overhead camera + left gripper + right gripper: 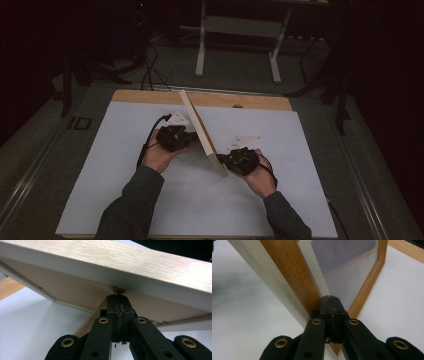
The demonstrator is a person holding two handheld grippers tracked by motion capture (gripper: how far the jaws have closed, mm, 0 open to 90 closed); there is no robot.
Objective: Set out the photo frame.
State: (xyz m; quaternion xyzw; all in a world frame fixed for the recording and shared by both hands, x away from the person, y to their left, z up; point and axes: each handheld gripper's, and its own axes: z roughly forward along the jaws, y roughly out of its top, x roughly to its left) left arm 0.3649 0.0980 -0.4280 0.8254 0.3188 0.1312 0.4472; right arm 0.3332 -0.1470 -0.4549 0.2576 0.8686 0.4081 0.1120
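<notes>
Tongs left and right are both pressed together, tips against opposite sides of a wooden frame standing tilted on the white desk.

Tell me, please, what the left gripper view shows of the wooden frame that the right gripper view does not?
The left gripper view shows the picture frame's brown backboard and light outer edge, with the shut left gripper under it. The right gripper view shows the frame's front: its pale mat, glazed middle and orange-brown inner edge, the shut right gripper against it. Both show the white table sheet and black jaws pressed together.
</notes>
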